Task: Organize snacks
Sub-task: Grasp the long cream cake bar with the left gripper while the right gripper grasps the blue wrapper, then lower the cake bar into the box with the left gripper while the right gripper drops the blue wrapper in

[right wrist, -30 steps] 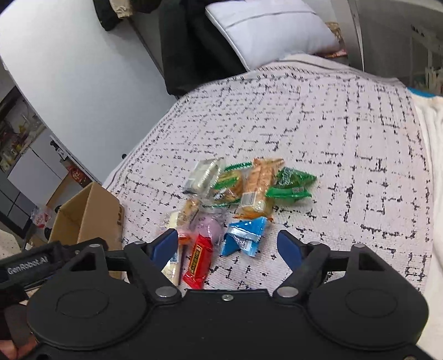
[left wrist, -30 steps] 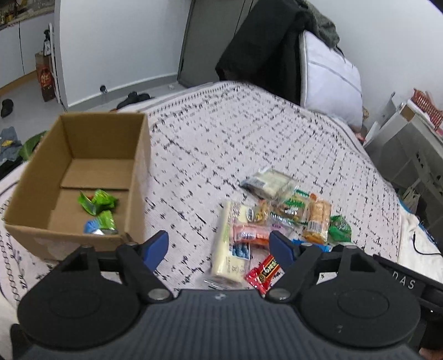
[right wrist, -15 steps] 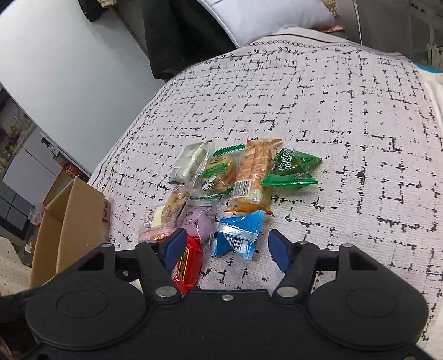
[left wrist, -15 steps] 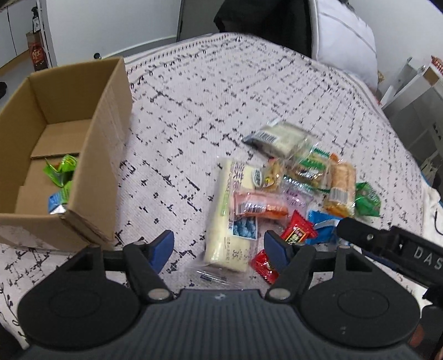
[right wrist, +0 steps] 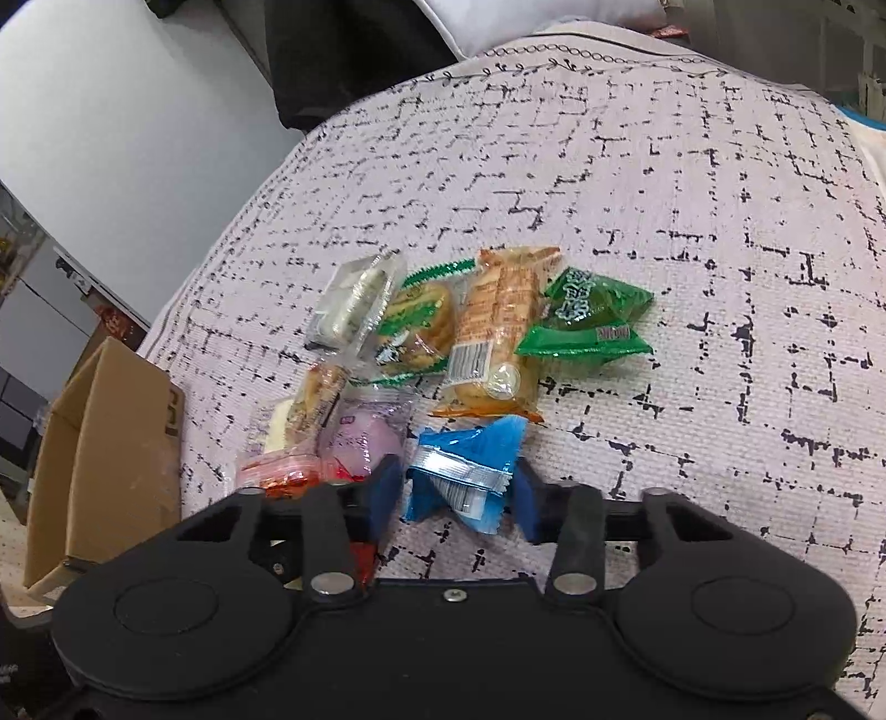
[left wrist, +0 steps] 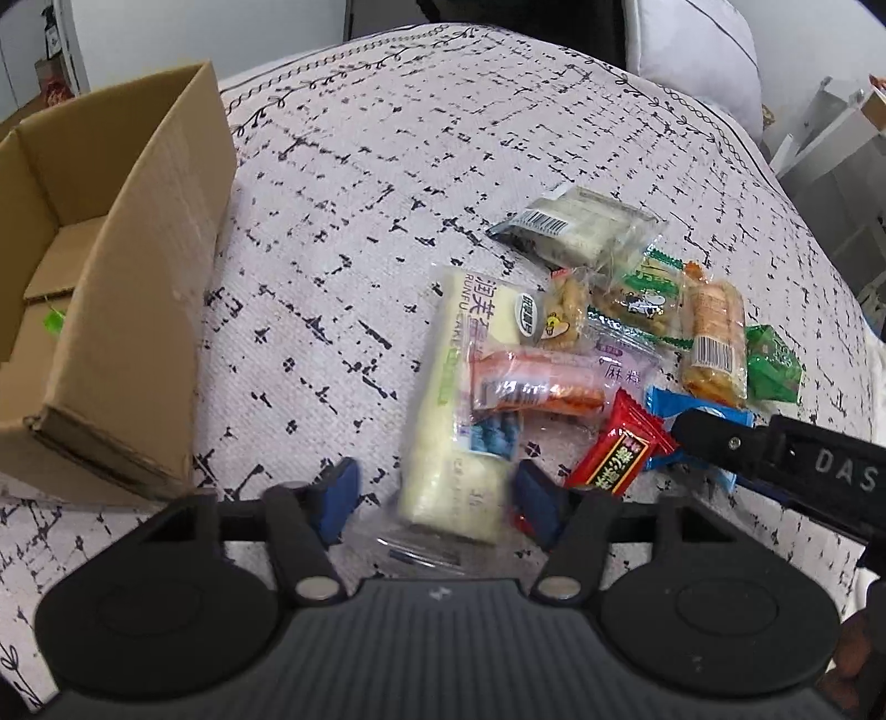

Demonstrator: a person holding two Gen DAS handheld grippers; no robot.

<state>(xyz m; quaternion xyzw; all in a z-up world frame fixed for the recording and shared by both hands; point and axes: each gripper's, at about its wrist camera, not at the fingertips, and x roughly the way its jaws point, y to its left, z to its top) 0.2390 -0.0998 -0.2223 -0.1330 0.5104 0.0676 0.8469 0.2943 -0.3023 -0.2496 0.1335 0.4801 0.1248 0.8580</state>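
A pile of wrapped snacks lies on the patterned bedspread (left wrist: 354, 183). My left gripper (left wrist: 437, 501) is open, its jaws either side of the near end of a long pale cake packet (left wrist: 470, 399). My right gripper (right wrist: 457, 501) is open, its jaws either side of a blue packet (right wrist: 468, 468); its arm also shows in the left wrist view (left wrist: 786, 451). A red candy (left wrist: 623, 451), an orange sausage packet (left wrist: 534, 382) and green packets (right wrist: 587, 315) lie in the pile. The cardboard box (left wrist: 138, 288) stands to the left.
A white pillow (left wrist: 692, 50) and dark clothing lie at the bed's far end. White shelving (left wrist: 830, 149) stands at the right. The box also shows in the right wrist view (right wrist: 105, 459), beside the bed's edge.
Both grippers have moved down and forward to the pile. The left one now straddles the cake packet; the right one now straddles the blue packet, with its jaws narrower.
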